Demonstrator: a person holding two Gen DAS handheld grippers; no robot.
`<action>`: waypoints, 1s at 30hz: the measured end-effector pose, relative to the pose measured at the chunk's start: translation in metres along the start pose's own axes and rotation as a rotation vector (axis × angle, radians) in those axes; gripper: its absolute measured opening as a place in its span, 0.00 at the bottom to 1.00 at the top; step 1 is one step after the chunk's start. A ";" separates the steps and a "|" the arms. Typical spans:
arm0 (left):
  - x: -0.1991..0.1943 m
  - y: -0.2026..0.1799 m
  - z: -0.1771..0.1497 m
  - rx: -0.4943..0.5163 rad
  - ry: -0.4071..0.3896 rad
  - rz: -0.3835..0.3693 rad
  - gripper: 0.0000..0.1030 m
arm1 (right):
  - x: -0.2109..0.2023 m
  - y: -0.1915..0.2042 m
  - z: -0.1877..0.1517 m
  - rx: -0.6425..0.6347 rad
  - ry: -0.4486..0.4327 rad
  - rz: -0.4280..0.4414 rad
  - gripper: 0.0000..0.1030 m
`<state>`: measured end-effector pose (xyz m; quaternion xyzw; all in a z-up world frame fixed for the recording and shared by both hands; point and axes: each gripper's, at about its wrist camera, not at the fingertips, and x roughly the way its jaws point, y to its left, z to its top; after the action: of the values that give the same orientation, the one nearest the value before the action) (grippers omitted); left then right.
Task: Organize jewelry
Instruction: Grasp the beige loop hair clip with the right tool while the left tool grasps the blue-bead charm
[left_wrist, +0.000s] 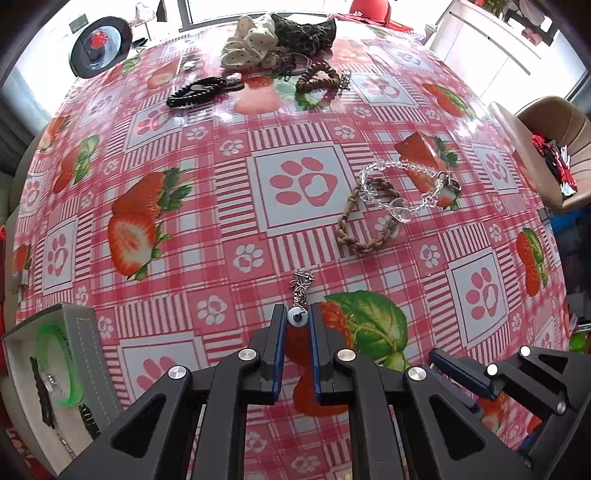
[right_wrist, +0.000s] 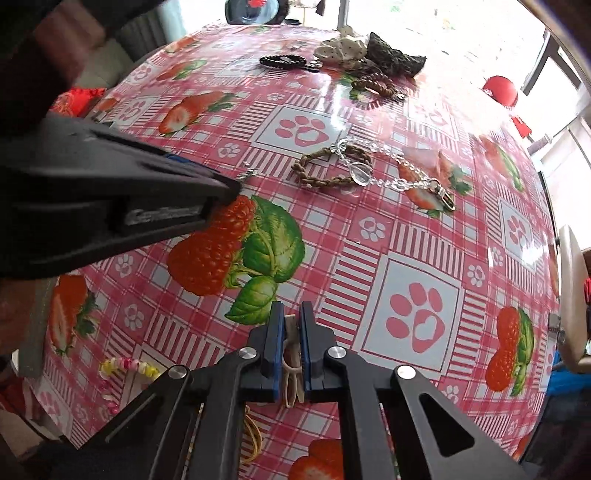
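My left gripper (left_wrist: 297, 314) is shut on a blue-eye bead charm (left_wrist: 297, 318) whose silver chain (left_wrist: 301, 286) trails on the tablecloth ahead. My right gripper (right_wrist: 291, 314) is shut on a beige band (right_wrist: 291, 354) that hangs between its pads. A brown braided bracelet (left_wrist: 364, 218) and a clear crystal bead chain (left_wrist: 410, 184) lie overlapping to the right; both show in the right wrist view, bracelet (right_wrist: 325, 166), chain (right_wrist: 391, 173). A grey jewelry box (left_wrist: 79, 354) at the lower left holds a green bangle (left_wrist: 70, 365) and dark pieces.
At the far side lie a black coil hair tie (left_wrist: 195, 92), brown bead bracelets (left_wrist: 319, 79), cream and dark scrunchies (left_wrist: 255, 40) and a black round dish (left_wrist: 99, 46). A tan chair (left_wrist: 550, 147) stands right. A colourful bead string (right_wrist: 125, 367) lies near the right gripper.
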<state>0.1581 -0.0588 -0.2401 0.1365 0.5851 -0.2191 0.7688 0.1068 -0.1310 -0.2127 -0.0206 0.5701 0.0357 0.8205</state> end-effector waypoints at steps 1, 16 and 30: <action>-0.003 0.002 -0.005 -0.002 -0.003 -0.003 0.18 | -0.001 -0.004 0.001 0.035 0.007 0.022 0.08; -0.045 0.022 -0.020 -0.034 -0.038 -0.035 0.18 | -0.020 -0.052 -0.007 0.420 0.056 0.184 0.08; -0.080 0.063 -0.048 -0.102 -0.060 -0.009 0.18 | -0.037 -0.044 -0.012 0.476 0.075 0.200 0.09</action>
<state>0.1311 0.0325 -0.1794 0.0880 0.5728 -0.1967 0.7909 0.0865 -0.1770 -0.1828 0.2281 0.5918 -0.0190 0.7729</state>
